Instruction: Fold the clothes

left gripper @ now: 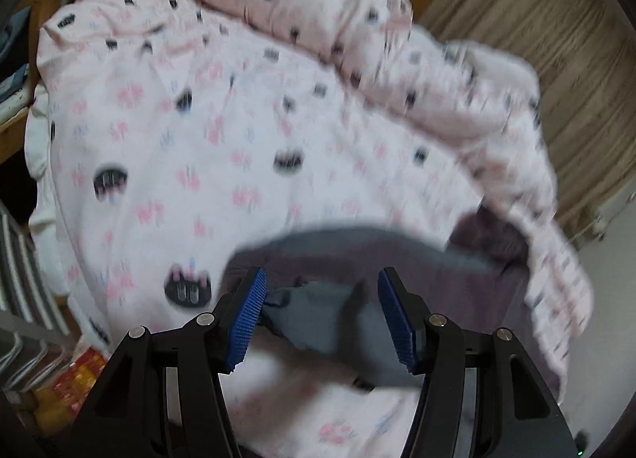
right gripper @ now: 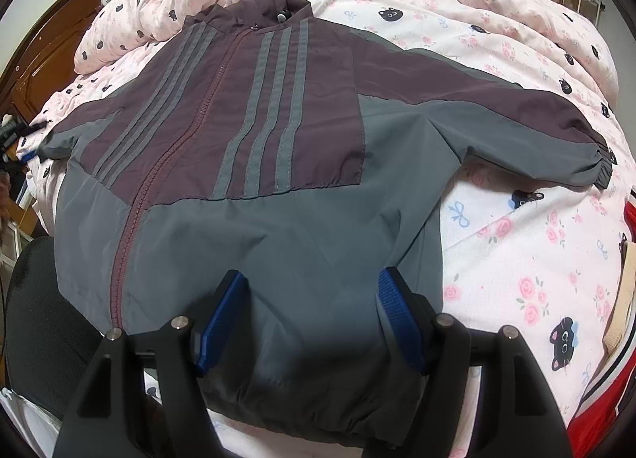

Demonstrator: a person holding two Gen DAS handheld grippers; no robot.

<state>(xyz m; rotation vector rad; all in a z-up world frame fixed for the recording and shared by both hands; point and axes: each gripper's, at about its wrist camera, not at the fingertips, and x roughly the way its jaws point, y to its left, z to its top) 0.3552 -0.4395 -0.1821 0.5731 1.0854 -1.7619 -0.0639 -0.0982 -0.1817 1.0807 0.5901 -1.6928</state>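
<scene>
A grey and maroon zip jacket lies front up on a pink cat-print bedspread, with both sleeves spread out to the sides. My right gripper is open over the grey hem, and the fabric lies flat between its blue pads. The left wrist view is blurred. There my left gripper stands open, with the grey end of a jacket sleeve lying between its fingers on the bedspread.
A red garment lies at the bed's right edge. A black chair stands at the lower left and a dark wooden headboard behind. Wood floor, striped cloth and a colourful packet border the bed.
</scene>
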